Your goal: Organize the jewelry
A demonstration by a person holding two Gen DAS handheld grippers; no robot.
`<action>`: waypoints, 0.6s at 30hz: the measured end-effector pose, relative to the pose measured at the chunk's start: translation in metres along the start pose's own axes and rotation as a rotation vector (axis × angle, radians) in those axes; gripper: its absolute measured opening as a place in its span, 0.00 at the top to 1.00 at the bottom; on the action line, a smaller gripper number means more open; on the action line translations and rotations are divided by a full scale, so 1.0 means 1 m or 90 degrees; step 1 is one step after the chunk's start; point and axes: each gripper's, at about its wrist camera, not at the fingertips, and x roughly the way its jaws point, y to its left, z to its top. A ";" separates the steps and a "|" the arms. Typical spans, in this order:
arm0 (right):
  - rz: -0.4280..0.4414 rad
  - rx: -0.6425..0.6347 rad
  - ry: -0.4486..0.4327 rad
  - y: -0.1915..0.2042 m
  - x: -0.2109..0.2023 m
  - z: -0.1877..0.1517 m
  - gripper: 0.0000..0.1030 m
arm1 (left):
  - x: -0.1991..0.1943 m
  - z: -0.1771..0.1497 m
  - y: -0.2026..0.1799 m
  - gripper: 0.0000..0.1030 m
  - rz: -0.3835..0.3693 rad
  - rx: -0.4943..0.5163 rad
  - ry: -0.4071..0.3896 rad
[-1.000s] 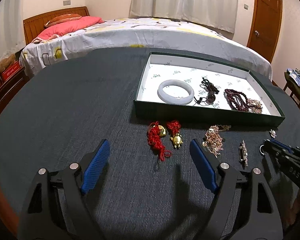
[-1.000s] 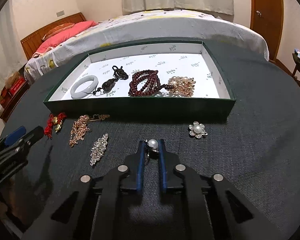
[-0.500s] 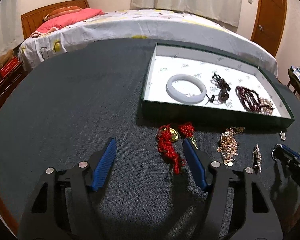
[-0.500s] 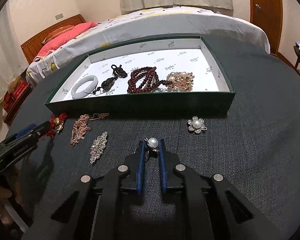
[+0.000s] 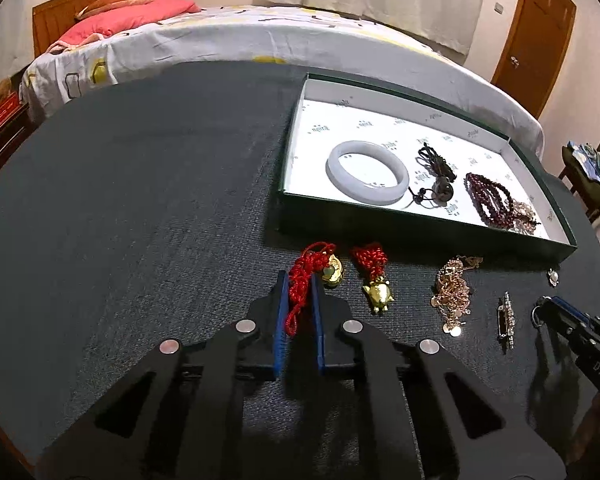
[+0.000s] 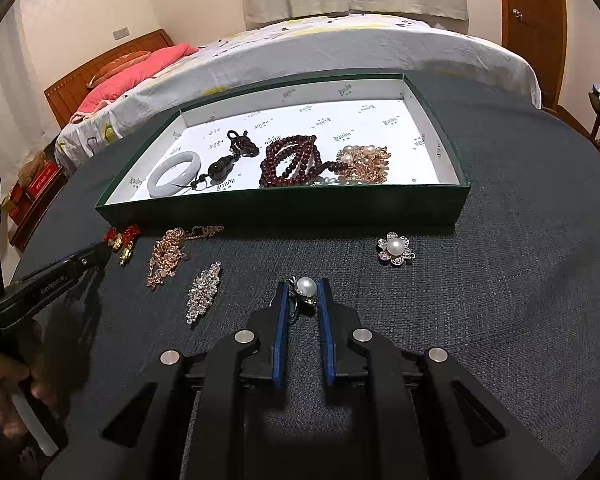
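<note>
Left gripper: your jaws have just closed — the blue pads now pinch the red cord of the red-tasselled gold charm.
Right gripper: your pads clamp narrowly on a pearl pendant on the dark tabletop.
Beside the left fingers: a second red-knotted gold charm just right; a rose-gold chain further right.
Beside the right fingers: crystal brooch left, pearl flower brooch ahead-right.
Beyond both: the green box — holding white bangle and dark red beads.
</note>
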 end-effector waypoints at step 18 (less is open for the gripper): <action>-0.040 -0.009 -0.009 0.013 0.003 0.005 0.51 | -0.009 -0.003 -0.004 0.90 0.004 0.008 -0.018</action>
